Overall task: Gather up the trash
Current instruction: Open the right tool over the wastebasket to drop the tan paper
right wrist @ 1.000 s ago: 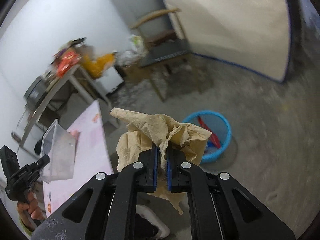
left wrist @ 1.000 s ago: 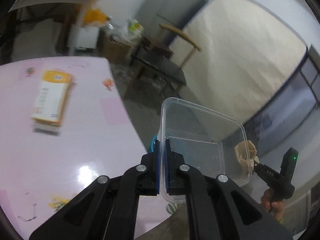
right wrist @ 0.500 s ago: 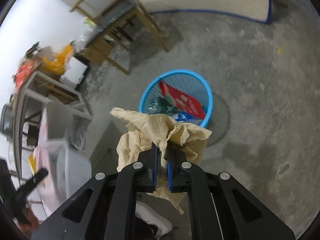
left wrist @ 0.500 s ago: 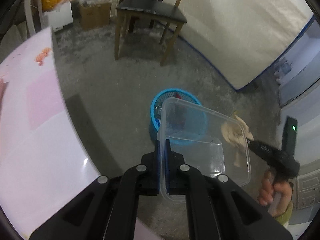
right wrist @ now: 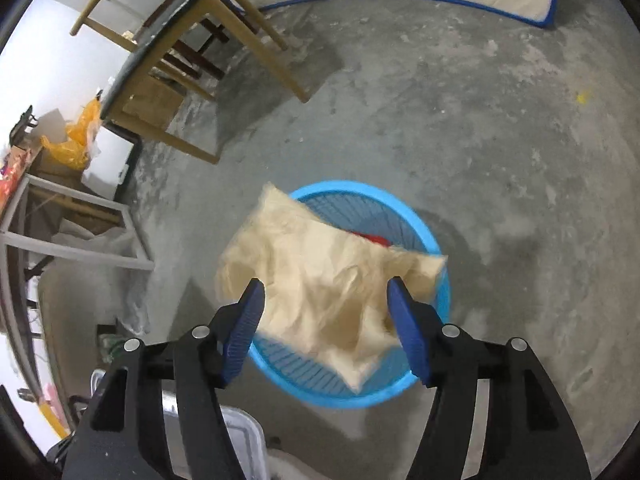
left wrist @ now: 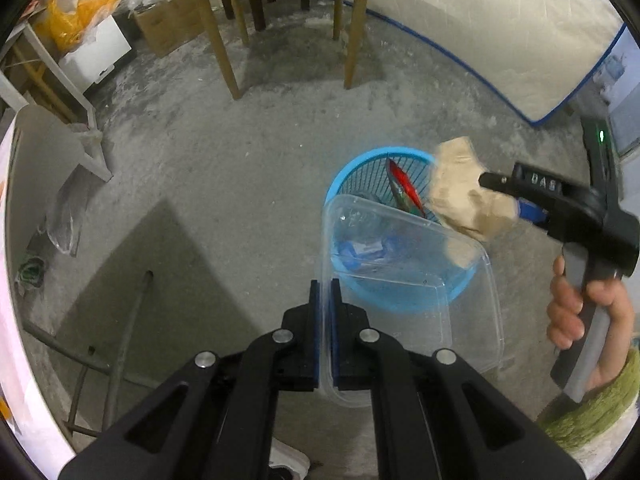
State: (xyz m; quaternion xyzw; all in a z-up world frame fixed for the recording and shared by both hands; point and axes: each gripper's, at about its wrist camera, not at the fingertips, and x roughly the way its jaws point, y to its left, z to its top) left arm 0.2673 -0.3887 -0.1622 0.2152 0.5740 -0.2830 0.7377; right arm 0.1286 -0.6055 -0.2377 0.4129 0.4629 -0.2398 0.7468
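Note:
A round blue trash basket point(left wrist: 404, 300) point(right wrist: 436, 252) stands on the concrete floor with a red wrapper point(left wrist: 404, 184) and other waste inside. My left gripper point(left wrist: 325, 292) is shut on the rim of a clear plastic container point(left wrist: 460, 320), which hangs over the basket's near side. My right gripper point(right wrist: 324, 296) point(left wrist: 516, 196) hovers above the basket with its jaws opening. The crumpled tan paper point(right wrist: 320, 280) point(left wrist: 460, 196) sits loose between the spread blue pads point(right wrist: 250, 316), blurred, over the basket's mouth.
A wooden chair point(left wrist: 280, 12) point(right wrist: 180, 60) stands beyond the basket. A pale mattress with blue edging point(left wrist: 520, 40) leans at the back right. A grey metal frame point(left wrist: 60, 92), cardboard boxes and an orange bag point(left wrist: 80, 16) crowd the left. The pink table edge point(left wrist: 8, 320) runs along the far left.
Both grippers swung from the table down over the blue basket. The right jaws went from shut on the tan paper to spread wide, and the paper came loose. The left kept hold of the container.

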